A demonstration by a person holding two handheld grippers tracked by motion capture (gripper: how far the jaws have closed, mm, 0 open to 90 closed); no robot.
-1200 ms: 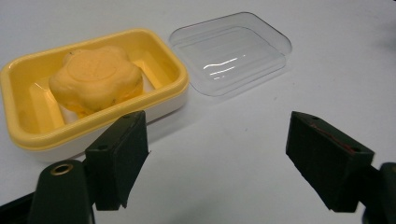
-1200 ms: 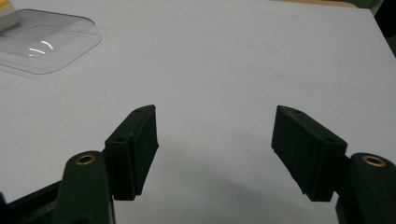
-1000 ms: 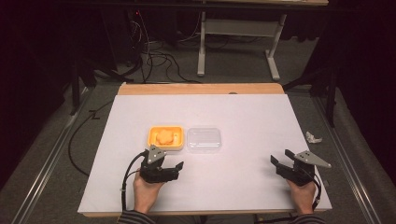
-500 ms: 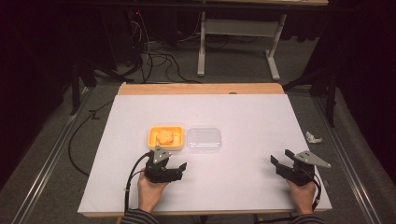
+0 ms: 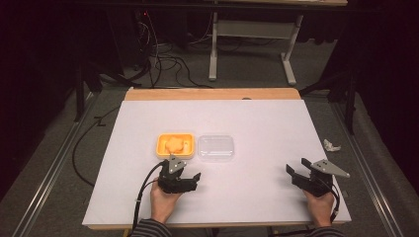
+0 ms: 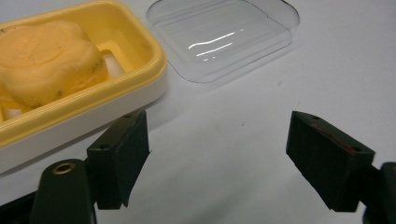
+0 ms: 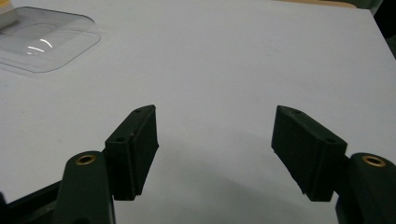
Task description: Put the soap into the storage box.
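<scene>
While both fingers stand spread, the left gripper (image 5: pixel 190 174) nears the soap dish (image 5: pixel 175 143) (no legible writing).

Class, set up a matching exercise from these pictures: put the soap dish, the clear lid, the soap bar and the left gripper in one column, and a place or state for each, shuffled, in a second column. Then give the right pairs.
Column one:
1. soap dish
2. clear lid
3. soap bar
4. left gripper

Column two:
A. lying inside the yellow tray
B. open, just in front of the dish
C. yellow, on the white table
D. see-through, flat on the table beside the dish

Pairs: 1-C, 2-D, 3-A, 4-B
</scene>
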